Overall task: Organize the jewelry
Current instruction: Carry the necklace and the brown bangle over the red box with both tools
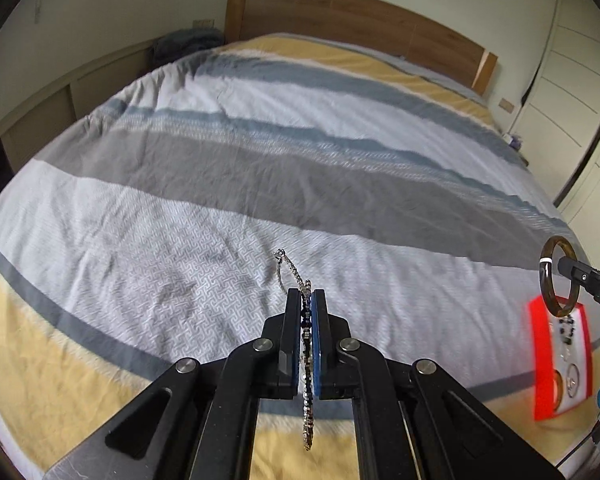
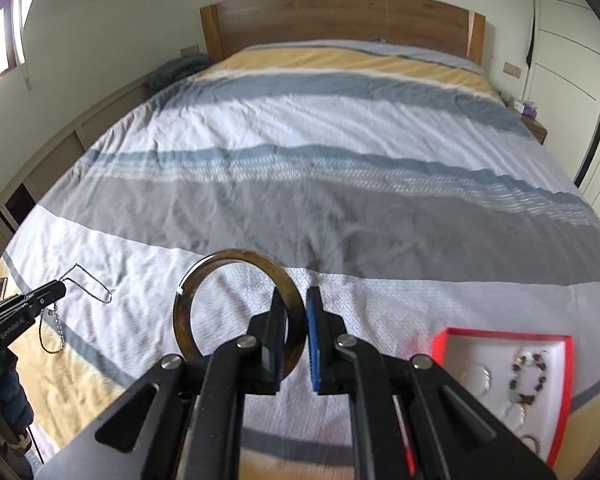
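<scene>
My left gripper (image 1: 307, 294) is shut on a thin silver bead chain (image 1: 305, 384); one end loops out past the fingertips and the other hangs down between the arms, above the striped bedspread (image 1: 228, 184). The right wrist view shows the same chain (image 2: 85, 280) dangling from the left gripper (image 2: 58, 289) at the far left. My right gripper (image 2: 297, 296) is shut on the rim of a brown bangle (image 2: 188, 284), which sticks out to the left of its fingers. In the left wrist view that bangle (image 1: 545, 280) is lifted at the right edge.
A red-rimmed white tray (image 2: 500, 333) lies on the bed at the lower right, holding a dark bead bracelet (image 2: 529, 378) and several rings; the left wrist view shows the tray (image 1: 537, 360) too. A wooden headboard (image 2: 340, 12) stands far back. A blue-gloved hand (image 2: 8, 392) holds the left gripper.
</scene>
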`<state>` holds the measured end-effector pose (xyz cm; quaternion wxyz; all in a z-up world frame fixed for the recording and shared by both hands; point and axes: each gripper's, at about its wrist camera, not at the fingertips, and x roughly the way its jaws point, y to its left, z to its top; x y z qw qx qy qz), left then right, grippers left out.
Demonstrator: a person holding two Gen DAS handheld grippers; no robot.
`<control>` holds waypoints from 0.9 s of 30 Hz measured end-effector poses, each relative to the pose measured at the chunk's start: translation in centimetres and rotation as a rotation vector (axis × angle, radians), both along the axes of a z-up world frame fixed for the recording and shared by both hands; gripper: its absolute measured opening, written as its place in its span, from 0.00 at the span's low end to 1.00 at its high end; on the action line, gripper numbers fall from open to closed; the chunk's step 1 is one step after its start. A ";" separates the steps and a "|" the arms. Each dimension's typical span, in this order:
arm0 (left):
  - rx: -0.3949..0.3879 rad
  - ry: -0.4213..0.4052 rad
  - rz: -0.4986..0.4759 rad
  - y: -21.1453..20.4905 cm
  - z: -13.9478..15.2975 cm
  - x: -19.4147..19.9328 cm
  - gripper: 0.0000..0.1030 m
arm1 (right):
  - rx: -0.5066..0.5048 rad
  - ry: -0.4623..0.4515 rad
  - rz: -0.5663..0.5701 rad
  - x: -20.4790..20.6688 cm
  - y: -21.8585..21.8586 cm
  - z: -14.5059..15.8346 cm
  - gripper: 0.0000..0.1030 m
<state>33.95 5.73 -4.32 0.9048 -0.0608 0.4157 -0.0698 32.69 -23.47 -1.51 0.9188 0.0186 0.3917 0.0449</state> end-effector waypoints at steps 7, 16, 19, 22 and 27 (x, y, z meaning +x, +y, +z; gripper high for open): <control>-0.016 -0.057 -0.030 -1.0 4.0 -3.7 0.04 | 0.008 -0.066 -0.030 -4.7 -1.3 4.3 0.08; -0.023 -0.129 -0.089 -4.7 8.4 -7.8 0.04 | 0.024 -0.130 -0.086 -10.4 -5.2 7.7 0.08; -0.024 -0.150 -0.120 -6.6 9.7 -8.9 0.04 | 0.027 -0.145 -0.108 -11.9 -6.8 8.4 0.08; -0.027 -0.167 -0.155 -8.8 10.7 -9.9 0.04 | 0.026 -0.157 -0.136 -13.4 -8.8 9.0 0.08; -0.038 -0.180 -0.213 -12.8 11.8 -10.7 0.04 | 0.018 -0.169 -0.183 -15.5 -12.4 9.6 0.08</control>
